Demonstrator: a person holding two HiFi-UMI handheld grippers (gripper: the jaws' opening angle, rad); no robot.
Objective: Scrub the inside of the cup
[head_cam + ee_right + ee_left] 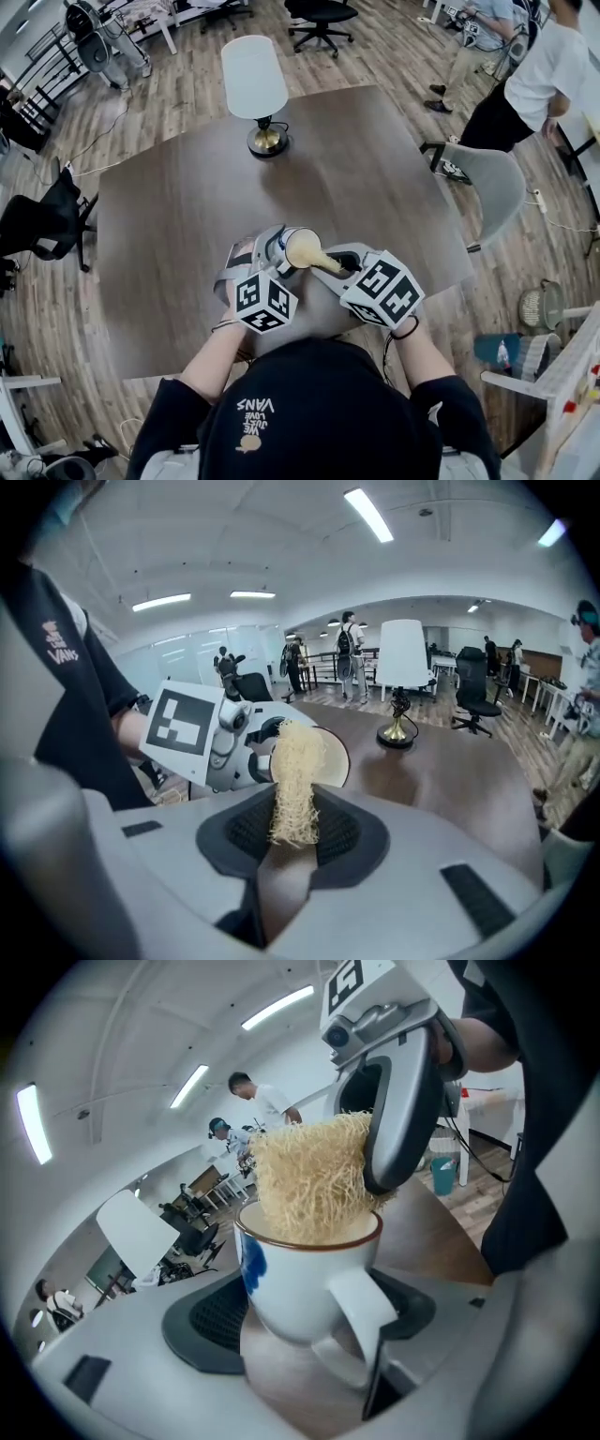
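A white cup (300,1279) with a blue mark and a brown rim sits tilted between the jaws of my left gripper (300,1312), which is shut on it, handle towards the camera. A pale straw-coloured loofah scrubber (295,780) is held in my right gripper (292,834), which is shut on its lower end. The scrubber's far end (309,1180) fills the cup's mouth. In the head view both grippers meet above the near edge of the table: left gripper (279,251), cup (298,247), right gripper (343,266).
The dark brown table (187,206) carries a lamp (255,89) with a white shade and brass foot at its far side. A grey chair (492,187) stands at the right and a black chair (42,220) at the left. People stand at the back right.
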